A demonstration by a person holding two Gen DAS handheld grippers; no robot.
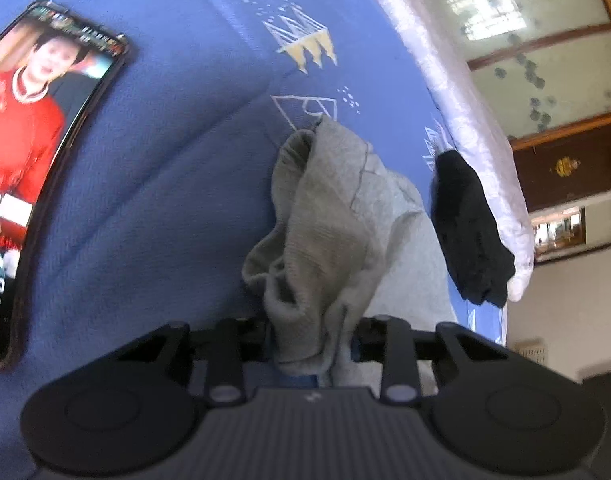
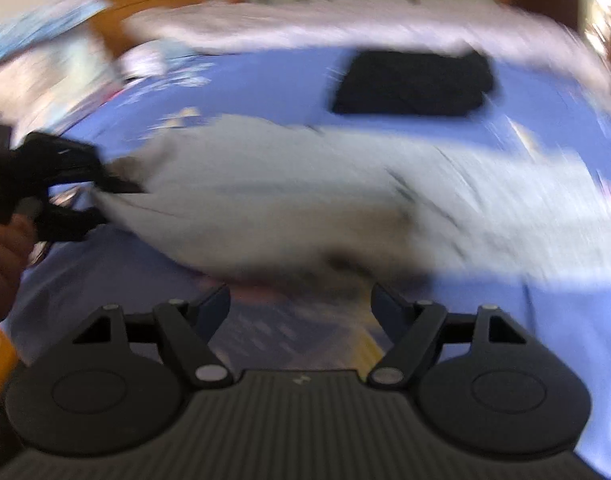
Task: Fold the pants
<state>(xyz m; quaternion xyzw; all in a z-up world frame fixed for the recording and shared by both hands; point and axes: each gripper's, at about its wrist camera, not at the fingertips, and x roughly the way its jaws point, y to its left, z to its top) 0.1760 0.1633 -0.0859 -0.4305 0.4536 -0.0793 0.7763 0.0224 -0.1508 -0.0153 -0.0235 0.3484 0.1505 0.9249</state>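
Blue bedding (image 1: 165, 200) is filling most of both views, with a phone (image 1: 37, 152) lying at the left of the left wrist view. Left gripper (image 1: 311, 344) is pinching a bunched end of the grey pants (image 1: 325, 232) at lower centre. Right gripper (image 2: 301, 304) is hanging wide open, holding nothing, below the blurred pants lying mid-frame. Black cloth (image 2: 413, 82) is lying folded at upper right.
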